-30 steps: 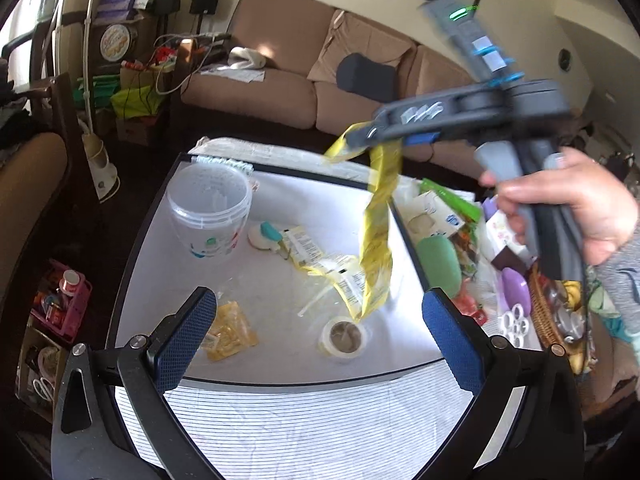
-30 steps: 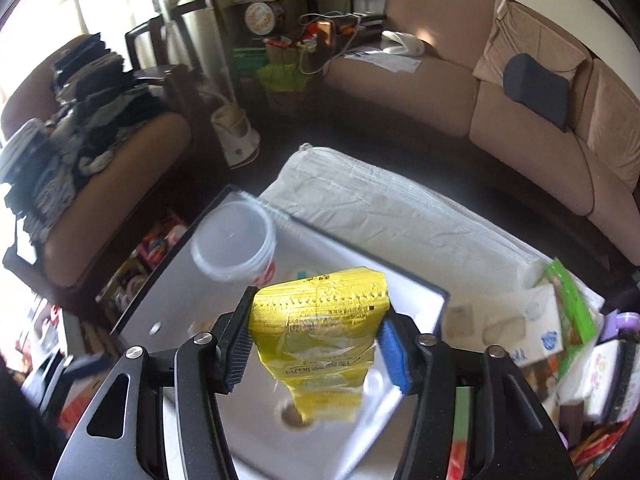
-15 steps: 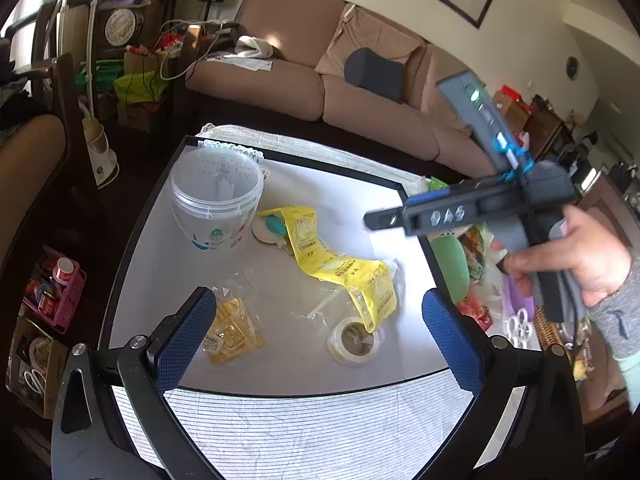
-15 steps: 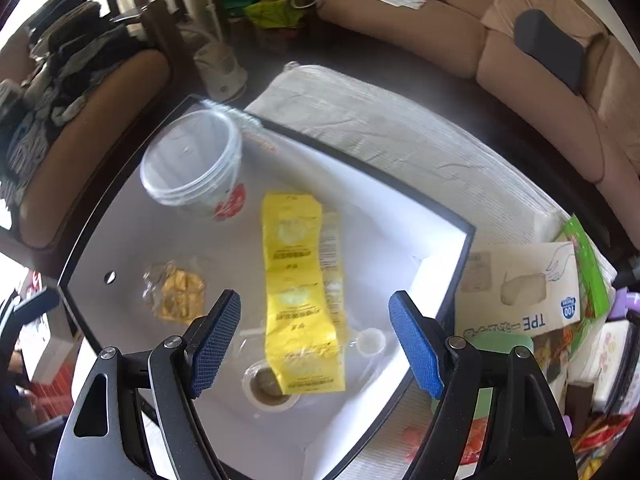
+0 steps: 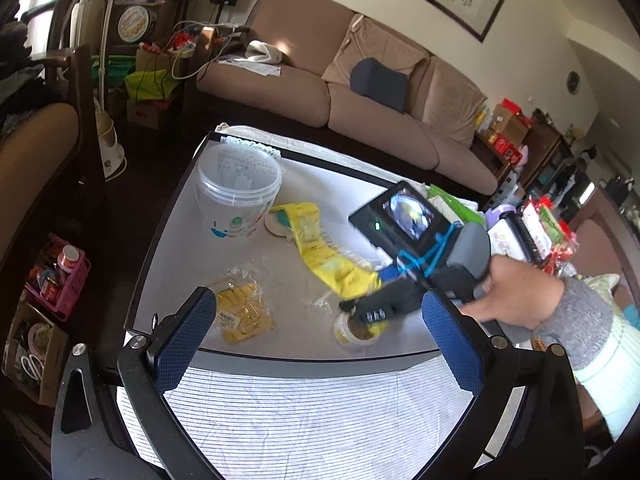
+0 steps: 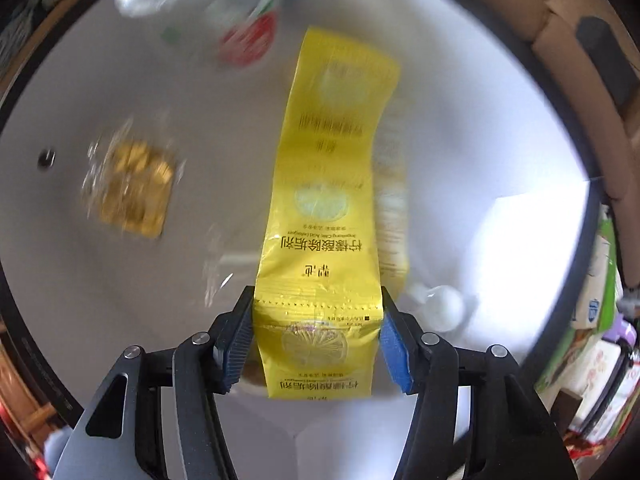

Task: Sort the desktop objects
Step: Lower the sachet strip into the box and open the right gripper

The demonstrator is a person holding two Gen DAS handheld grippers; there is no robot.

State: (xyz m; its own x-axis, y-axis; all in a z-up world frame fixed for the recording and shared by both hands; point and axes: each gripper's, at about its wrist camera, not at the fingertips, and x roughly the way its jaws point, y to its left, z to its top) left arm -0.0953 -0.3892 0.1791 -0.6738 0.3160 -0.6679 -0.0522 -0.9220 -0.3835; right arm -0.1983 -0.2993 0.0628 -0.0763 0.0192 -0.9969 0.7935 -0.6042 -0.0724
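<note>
A long yellow strip of sachets [image 6: 332, 184] lies across the white tabletop; it also shows in the left wrist view [image 5: 328, 256]. My right gripper [image 6: 316, 340] is down at the strip's near end, its blue pads touching both edges of the end sachet. In the left wrist view the right gripper [image 5: 368, 312] sits low over a tape roll [image 5: 356, 332]. My left gripper [image 5: 320, 336] is open and empty above the table's near edge. A clear plastic bucket [image 5: 236, 188] stands at the far left. A clear bag of yellow pieces [image 5: 240, 312] lies front left.
A round white item with a teal part [image 5: 280, 226] lies beside the bucket. Packets, a tissue box and a basket [image 5: 532, 232] crowd the right side of the table. A striped cloth [image 5: 304, 412] covers the near edge. A sofa [image 5: 360, 96] stands behind.
The right gripper dropped the yellow strip onto the table, opened, then came down low and closed in on the strip's near end. The left gripper stayed open.
</note>
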